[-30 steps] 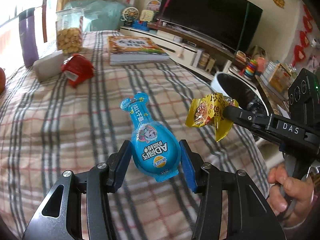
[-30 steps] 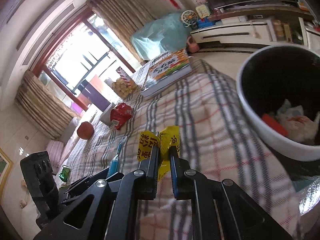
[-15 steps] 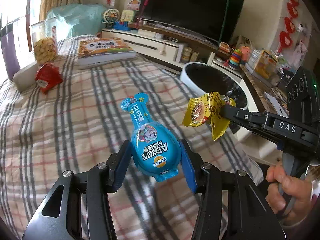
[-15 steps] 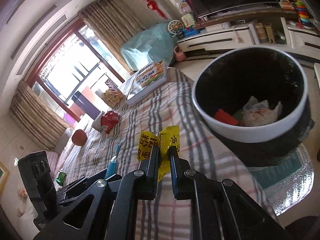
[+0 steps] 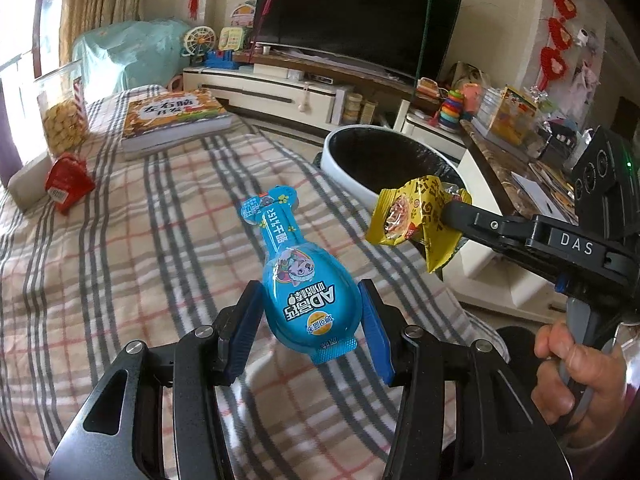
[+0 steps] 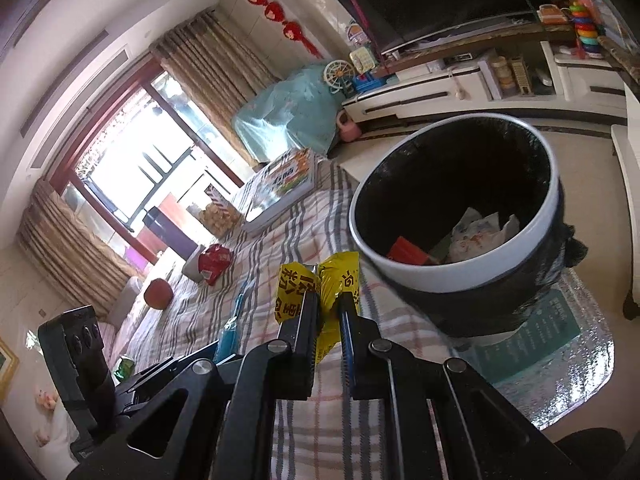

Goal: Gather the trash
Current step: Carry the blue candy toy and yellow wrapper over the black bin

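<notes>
Left tool angled down over the plaid bed, gripping a blue packet; right tool pinches a yellow wrapper beside the bin. Only the right view shows rubbish inside the bin.

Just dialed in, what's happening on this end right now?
A person is clearing trash off a table with a plaid cloth, a gripper in each hand. The left gripper is shut on a blue snack pack. The right gripper is shut on a yellow wrapper. Both are held above the cloth near the black-lined bin, which already holds some rubbish. A red packet lies on the cloth, not yet collected.
</notes>
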`<state>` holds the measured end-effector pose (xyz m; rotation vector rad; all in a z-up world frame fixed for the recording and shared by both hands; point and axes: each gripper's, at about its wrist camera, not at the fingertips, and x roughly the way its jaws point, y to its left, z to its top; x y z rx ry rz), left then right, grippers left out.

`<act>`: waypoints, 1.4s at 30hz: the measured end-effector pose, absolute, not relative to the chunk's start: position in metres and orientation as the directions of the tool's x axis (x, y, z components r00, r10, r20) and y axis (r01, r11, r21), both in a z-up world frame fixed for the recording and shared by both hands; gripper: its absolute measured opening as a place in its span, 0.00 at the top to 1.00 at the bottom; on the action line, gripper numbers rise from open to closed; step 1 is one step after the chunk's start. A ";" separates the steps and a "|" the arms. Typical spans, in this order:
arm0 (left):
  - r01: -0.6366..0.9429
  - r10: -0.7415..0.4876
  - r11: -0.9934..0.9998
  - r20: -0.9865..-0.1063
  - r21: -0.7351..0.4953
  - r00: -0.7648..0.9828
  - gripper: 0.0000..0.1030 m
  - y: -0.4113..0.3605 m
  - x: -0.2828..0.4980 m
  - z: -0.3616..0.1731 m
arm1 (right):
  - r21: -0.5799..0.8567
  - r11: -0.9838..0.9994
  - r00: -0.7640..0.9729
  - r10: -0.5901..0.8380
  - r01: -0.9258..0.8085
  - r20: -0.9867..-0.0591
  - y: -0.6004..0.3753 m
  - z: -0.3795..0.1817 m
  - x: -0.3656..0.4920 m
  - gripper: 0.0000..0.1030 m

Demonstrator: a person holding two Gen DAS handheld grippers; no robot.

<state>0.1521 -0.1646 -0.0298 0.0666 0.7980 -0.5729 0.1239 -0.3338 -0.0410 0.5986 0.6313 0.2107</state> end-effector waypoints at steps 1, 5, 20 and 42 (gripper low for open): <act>0.512 -0.462 0.845 -0.692 -0.155 0.554 0.54 -0.166 0.152 -0.029 | 0.584 0.812 0.796 0.356 -0.004 -0.490 -0.336 -0.041 0.123 0.90; 0.532 -0.471 0.834 -0.691 -0.146 0.549 0.54 -0.176 0.151 -0.027 | 0.587 0.810 0.806 0.341 0.010 -0.484 -0.345 -0.039 0.118 0.90; 0.591 -0.497 0.798 -0.688 -0.121 0.530 0.54 -0.212 0.156 -0.020 | 0.593 0.803 0.834 0.284 0.062 -0.472 -0.376 -0.036 0.110 0.90; 0.639 -0.512 0.764 -0.683 -0.086 0.521 0.54 -0.259 0.177 -0.011 | 0.572 0.811 0.845 0.219 0.120 -0.488 -0.411 -0.035 0.129 0.90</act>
